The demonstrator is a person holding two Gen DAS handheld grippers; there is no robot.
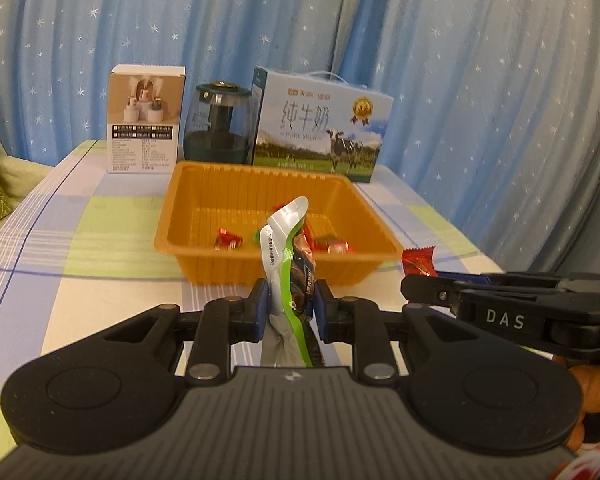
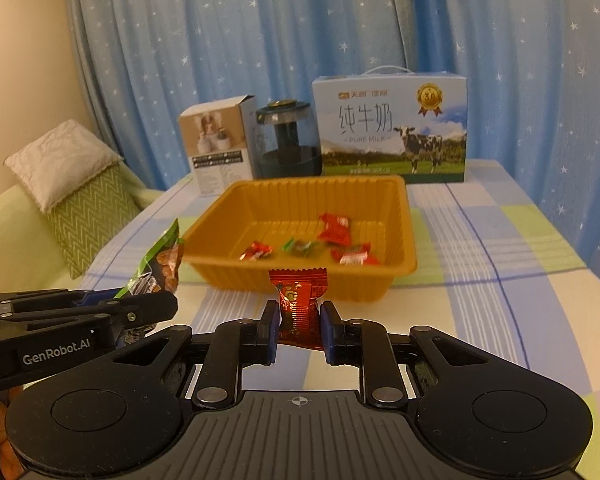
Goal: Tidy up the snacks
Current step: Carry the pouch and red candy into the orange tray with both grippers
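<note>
A green and silver snack pouch point(image 1: 290, 276) is pinched upright between the blue-padded fingers of the left gripper point(image 1: 290, 307), above the near edge of the desk point(image 1: 100, 240), which is covered by a checked cloth. In the left wrist view the pouch's silver back is turned to the camera and part of the orange tray point(image 1: 204, 196) behind it is hidden; only in the right wrist view is the printed front of the pouch point(image 2: 162, 264) seen, at the left. A red wrapped candy point(image 2: 300, 304) is pinched between the fingers of the right gripper point(image 2: 299, 322), just before the tray's near wall point(image 2: 236, 276); in the left wrist view only its upper end point(image 1: 418, 260) is seen beyond the tip of the right gripper point(image 1: 410, 286), which reaches in from the right. Several small wrapped candies point(image 2: 334, 228) lie on the tray floor, seen unobstructed from the right wrist alone. Behind the tray, along the far edge of the desk, a small white carton point(image 1: 146, 118), a dark glass jar point(image 1: 218, 124) and a blue milk box point(image 1: 324, 124) printed with a cow are lined up. A blue curtain point(image 1: 460, 80) with white stars hangs behind. A pale sofa point(image 2: 28, 236) with a green zigzag cushion point(image 2: 96, 216) and a white pillow point(image 2: 60, 160) is shown far more fully in the right wrist view.
</note>
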